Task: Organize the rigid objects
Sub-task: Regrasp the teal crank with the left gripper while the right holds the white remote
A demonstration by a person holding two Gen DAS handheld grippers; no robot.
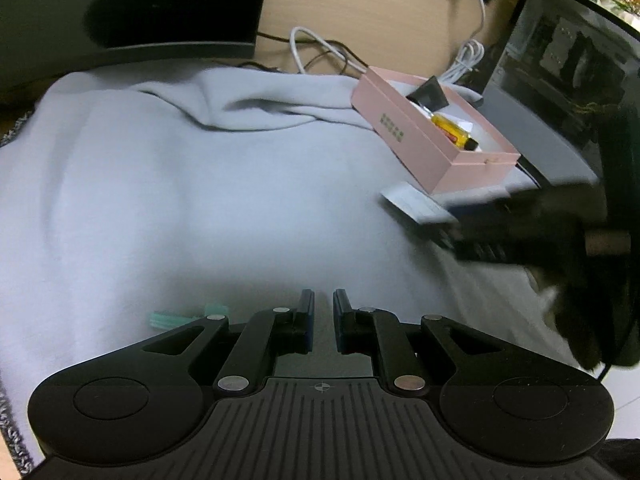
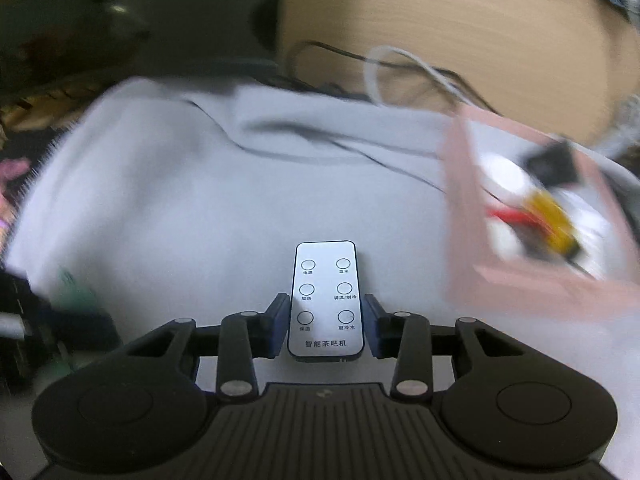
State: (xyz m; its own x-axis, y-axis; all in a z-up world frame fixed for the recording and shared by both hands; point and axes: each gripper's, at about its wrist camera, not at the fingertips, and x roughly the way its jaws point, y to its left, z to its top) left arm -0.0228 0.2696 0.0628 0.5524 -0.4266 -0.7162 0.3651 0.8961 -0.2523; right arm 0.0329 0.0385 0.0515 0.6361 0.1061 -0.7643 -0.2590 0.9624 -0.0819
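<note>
My right gripper [image 2: 326, 322] pinches a flat silver six-button remote control [image 2: 326, 300] above the pale grey cloth [image 2: 180, 200]; my left gripper [image 1: 323, 318], fingers drawn together on nothing, hovers nearby. Beyond sits an open pink cardboard box [image 1: 420, 140] holding a yellow tube [image 1: 454, 132].

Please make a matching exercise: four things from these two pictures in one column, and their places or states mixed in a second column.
1. remote control
2. yellow tube
3. green clip
4. left gripper

A. inside the pink box
B. jaws shut, holding nothing
C. between the right gripper's jaws
D. on the grey cloth, beside the left gripper

Pairs: 1-C, 2-A, 3-D, 4-B
</note>
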